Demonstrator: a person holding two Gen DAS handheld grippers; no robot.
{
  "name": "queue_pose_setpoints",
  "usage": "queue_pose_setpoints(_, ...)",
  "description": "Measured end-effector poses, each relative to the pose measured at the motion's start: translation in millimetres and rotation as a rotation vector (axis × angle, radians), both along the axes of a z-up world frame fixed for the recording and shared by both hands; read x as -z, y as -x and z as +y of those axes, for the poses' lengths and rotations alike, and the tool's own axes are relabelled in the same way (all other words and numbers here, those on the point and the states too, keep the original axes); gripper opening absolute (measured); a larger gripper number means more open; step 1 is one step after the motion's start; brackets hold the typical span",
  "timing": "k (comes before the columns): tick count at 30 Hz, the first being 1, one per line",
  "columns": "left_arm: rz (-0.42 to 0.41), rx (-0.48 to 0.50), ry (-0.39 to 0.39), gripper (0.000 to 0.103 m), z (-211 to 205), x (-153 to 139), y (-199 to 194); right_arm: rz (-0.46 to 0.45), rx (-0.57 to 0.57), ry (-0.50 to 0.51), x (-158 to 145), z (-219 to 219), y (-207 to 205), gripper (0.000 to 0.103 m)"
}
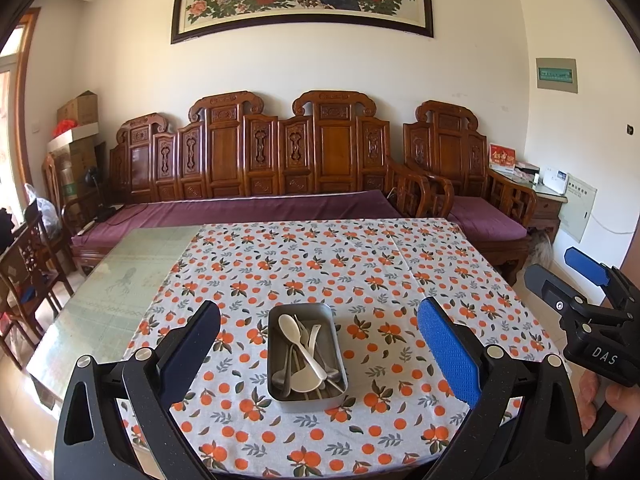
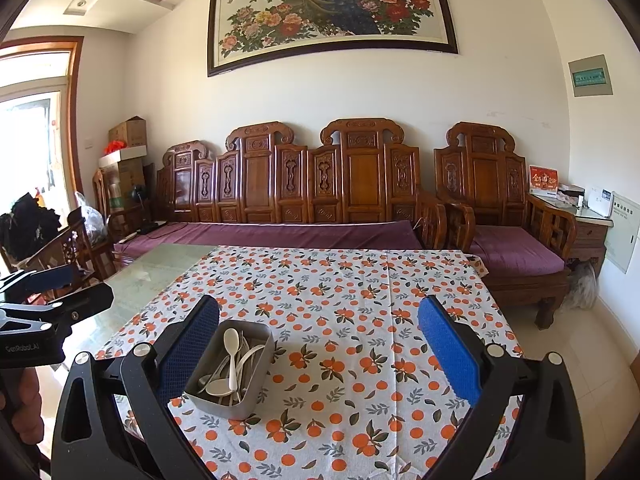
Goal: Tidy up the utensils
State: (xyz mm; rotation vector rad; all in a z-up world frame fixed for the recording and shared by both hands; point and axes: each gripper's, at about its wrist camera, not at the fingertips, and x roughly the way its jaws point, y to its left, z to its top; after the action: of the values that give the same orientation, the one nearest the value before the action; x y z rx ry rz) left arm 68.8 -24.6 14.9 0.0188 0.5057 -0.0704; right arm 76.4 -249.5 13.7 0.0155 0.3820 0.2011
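A rectangular grey metal tin (image 1: 304, 398) stands on the orange-printed white tablecloth (image 1: 360, 272) near the table's front edge. White plastic spoons (image 1: 302, 344) and metal cutlery lie inside it. Left of the cloth, the bare glass tabletop (image 1: 120, 280) shows. Behind the table stands a carved wooden bench (image 1: 256, 160); a matching armchair (image 1: 472, 172) stands to its right.

Colours I read from feeds: tablecloth (image 1: 360, 264) white, printed with orange fruit and grey-green leaves. Bare table glass (image 1: 120, 280) pale green. Tray (image 1: 276, 360) dull grey metal. Spoons (image 1: 298, 344) inside cream-white, some silver-grey; thin sticks beneath look pale, hard for me to tell. Left gripper (image 1: 320, 344) black frame, blue textured pads. Right gripper (image 2: 320, 344) same black and blue. Sofa (image 2: 320, 176) red-brown carved wood, purple cushion. Painting (image 2: 332, 12) pink and red flowers, dark blue peacock.
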Motion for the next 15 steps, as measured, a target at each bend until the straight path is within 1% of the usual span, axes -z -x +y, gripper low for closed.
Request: queue_pose_setpoints(15,0.001,0.001,0.008,0.095,1.8,1.9,-2.2,0.002,-0.003,-0.003,2.6,-0.5,1.0,0.1)
